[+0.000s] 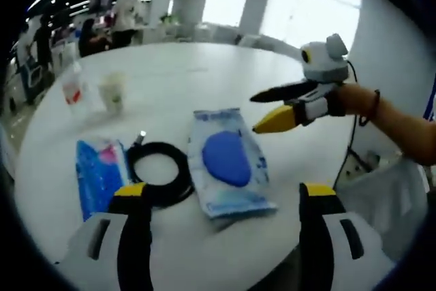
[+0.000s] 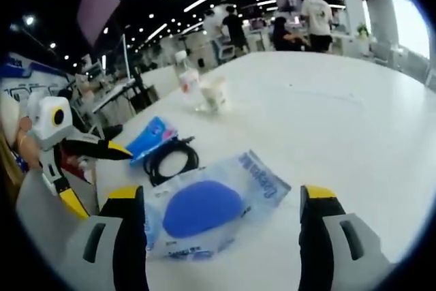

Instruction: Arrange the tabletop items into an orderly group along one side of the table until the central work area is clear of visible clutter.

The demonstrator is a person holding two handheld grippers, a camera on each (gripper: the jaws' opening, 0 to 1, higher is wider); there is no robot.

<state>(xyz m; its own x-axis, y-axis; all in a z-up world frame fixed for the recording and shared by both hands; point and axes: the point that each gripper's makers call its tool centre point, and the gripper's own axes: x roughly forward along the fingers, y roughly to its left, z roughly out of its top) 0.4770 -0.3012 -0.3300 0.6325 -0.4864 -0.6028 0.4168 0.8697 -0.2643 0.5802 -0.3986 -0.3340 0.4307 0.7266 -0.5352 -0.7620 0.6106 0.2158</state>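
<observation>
Here, both tools gape empty: left tool [image 1: 216, 199], right tool [image 2: 216, 202]. On the white bench [image 1: 204, 73] lie one clear packet holding a blue oval [image 1: 228, 161], one coiled black cable [image 1: 158, 172], one blue pouch [image 1: 99, 175], nearside; two cups [image 1: 112, 93] stand far left.

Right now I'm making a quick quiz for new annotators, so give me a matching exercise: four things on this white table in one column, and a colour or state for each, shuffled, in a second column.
Things:
1. cable
2. clear pouch
3. flat packet
4. paper cup

Descriptions:
A. blue with a pink patch
B. black, coiled in a loop
C. pale, standing upright
D. holds a blue oval item

Pairs: 1-B, 2-D, 3-A, 4-C
</observation>
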